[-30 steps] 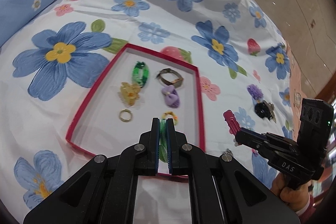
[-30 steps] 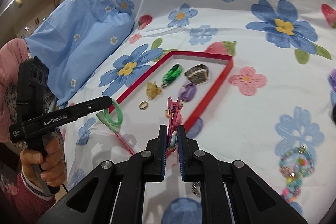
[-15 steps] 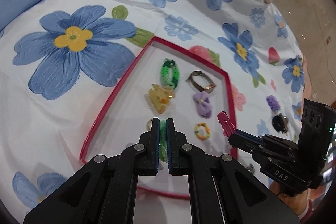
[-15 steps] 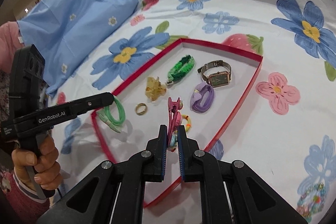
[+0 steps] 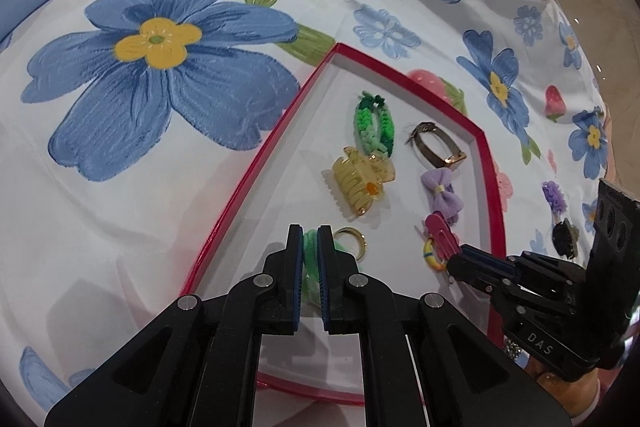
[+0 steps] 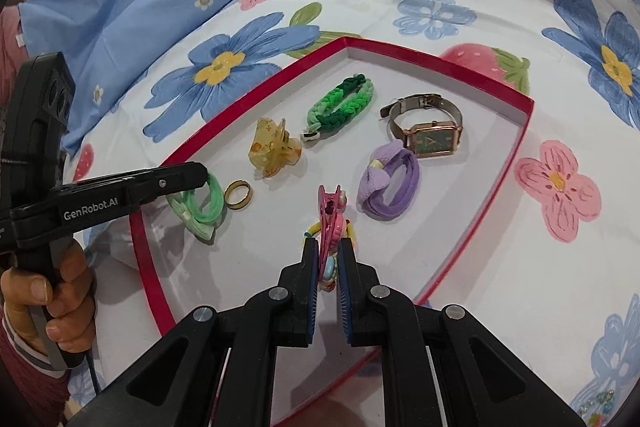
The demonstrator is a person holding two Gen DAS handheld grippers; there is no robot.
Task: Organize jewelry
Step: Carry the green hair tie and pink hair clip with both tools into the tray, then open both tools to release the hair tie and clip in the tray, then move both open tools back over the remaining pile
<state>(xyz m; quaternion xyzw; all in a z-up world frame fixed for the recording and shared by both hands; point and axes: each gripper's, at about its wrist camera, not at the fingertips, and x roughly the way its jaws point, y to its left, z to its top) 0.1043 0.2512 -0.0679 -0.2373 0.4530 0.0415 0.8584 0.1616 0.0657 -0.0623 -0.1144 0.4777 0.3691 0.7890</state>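
On the flower-print bedsheet (image 5: 132,195) lies a shallow red-rimmed tray (image 6: 476,65) with a white floor. Over its near left corner the left gripper (image 5: 310,239) has its jaws clamped on a light green hair tie (image 6: 198,203), just beside a gold ring (image 6: 237,195). Over the near middle of the tray the right gripper (image 6: 329,251) has its jaws clamped on a pink hair clip (image 6: 330,211), close above a small yellow beaded ring (image 5: 434,255). Farther in lie a yellow claw clip (image 6: 274,149), a green braided bracelet (image 6: 340,105), a purple bow hair tie (image 6: 390,185) and a wristwatch (image 6: 430,131) at the far right. Outside the tray to the right, a purple flower piece (image 5: 555,195) and a black item (image 5: 563,233) rest on the sheet.
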